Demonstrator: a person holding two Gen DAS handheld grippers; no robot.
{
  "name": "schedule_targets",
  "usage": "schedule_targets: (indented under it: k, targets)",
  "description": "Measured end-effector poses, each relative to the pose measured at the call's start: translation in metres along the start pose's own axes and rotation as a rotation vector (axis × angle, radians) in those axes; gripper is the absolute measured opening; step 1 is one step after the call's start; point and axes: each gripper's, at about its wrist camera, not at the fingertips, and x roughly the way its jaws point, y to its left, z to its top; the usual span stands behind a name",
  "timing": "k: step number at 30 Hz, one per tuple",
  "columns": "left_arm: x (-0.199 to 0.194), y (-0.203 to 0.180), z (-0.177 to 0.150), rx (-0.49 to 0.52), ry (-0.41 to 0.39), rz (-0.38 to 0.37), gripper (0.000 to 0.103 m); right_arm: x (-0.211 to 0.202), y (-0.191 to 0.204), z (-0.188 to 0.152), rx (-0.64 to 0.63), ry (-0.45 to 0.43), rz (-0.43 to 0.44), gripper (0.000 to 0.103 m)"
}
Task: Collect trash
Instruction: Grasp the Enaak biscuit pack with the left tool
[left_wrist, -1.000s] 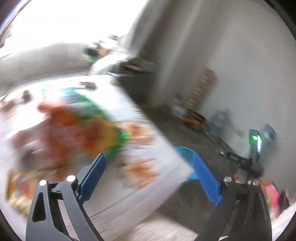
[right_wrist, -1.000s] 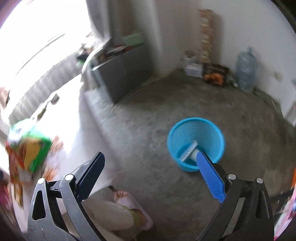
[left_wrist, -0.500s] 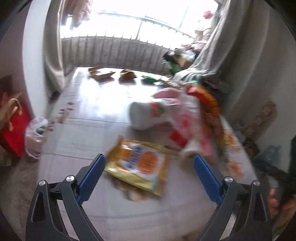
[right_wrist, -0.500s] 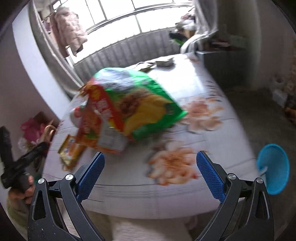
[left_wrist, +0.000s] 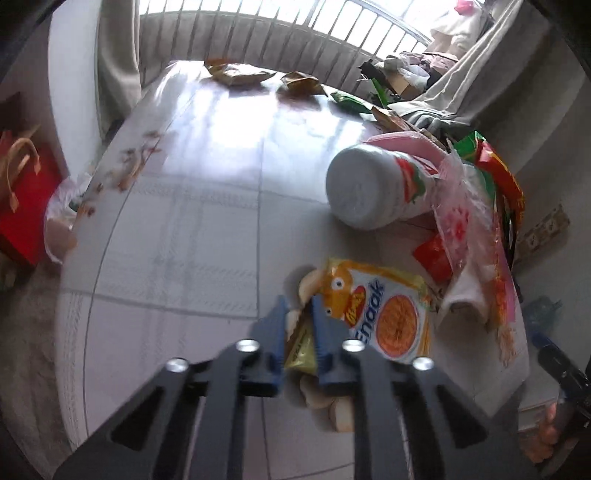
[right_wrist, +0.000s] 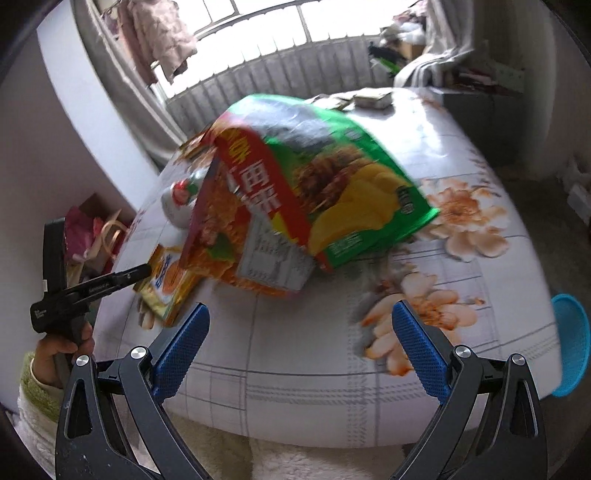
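The left gripper (left_wrist: 300, 325) has just been closing, and its blue jaws are now seen clamped on the near corner of the yellow snack packet (left_wrist: 388, 317), which lies flat on the floral tablecloth (left_wrist: 177, 236) just beside a heap of other wrappers. The right gripper (right_wrist: 299, 343) is held with its jaws wide apart and nothing between them, above the near edge of the table, pointed toward the big green chip bag (right_wrist: 332, 177) propped on a red noodle wrapper (right_wrist: 229, 229).

Only a thin edge of the packet appears to be pinched – so a slip is judged likely if the lift is made quickly, since the foil is slick and the pads reach only the packet's corner. The white bottle (left_wrist: 373, 188) lies on its side near the heap and could be rolled off if the pile is disturbed. The blue bin (right_wrist: 570, 343) stands on the floor beyond the table's far right corner – well apart from the packet, so a long carry is needed and a drop short of the rim is possible.
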Motion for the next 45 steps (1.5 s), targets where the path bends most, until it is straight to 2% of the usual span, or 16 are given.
schedule_targets:
  k: [3,6,8,11,16,18,20,21,26,28,31,35,39,45]
  targets:
    - [-0.008,-0.001,-0.009,-0.005,0.016,-0.034,0.004,0.003,0.003,0.0,-0.003,0.019,0.029,0.089]
    - [-0.018,0.004,-0.02,-0.065,0.035,-0.145,0.003,0.002,0.01,-0.002,-0.021,0.009,0.045,0.085]
    - [-0.027,0.005,-0.026,-0.107,0.037,-0.218,0.001,0.0,0.016,-0.004,-0.039,0.01,0.06,0.079]
    - [-0.041,0.0,-0.035,-0.117,0.04,-0.282,0.001,0.0,0.023,-0.008,-0.058,0.016,0.073,0.073]
    - [-0.048,-0.007,-0.042,-0.126,0.058,-0.371,0.001,-0.002,0.03,-0.009,-0.065,0.022,0.096,0.07]
    - [-0.051,-0.008,-0.043,-0.154,0.058,-0.422,0.001,-0.005,0.029,-0.009,-0.056,0.018,0.109,0.068]
    - [-0.053,-0.008,-0.045,-0.181,0.055,-0.471,0.001,-0.005,0.03,-0.01,-0.049,0.02,0.124,0.063]
    - [-0.053,-0.009,-0.044,-0.185,0.052,-0.477,0.001,-0.005,0.031,-0.011,-0.051,0.022,0.128,0.061]
    - [-0.056,-0.023,-0.046,-0.128,0.053,-0.441,0.001,0.004,0.042,-0.012,-0.057,0.056,0.218,0.026]
    - [-0.055,-0.028,-0.048,-0.116,0.06,-0.438,0.001,0.01,0.053,-0.01,-0.078,0.067,0.272,0.018]
    - [-0.051,-0.029,-0.05,-0.116,0.069,-0.439,0.001,0.024,0.074,-0.014,-0.157,0.087,0.284,0.009]
    - [-0.048,-0.032,-0.053,-0.128,0.079,-0.465,0.001,0.05,0.077,-0.022,-0.14,0.163,0.299,0.004]
    - [-0.038,-0.028,-0.055,-0.161,0.113,-0.5,0.001,0.063,0.072,-0.024,-0.103,0.201,0.316,0.002]
    - [-0.028,-0.021,-0.056,-0.214,0.147,-0.534,0.005,0.065,0.07,-0.026,-0.078,0.199,0.334,0.001]
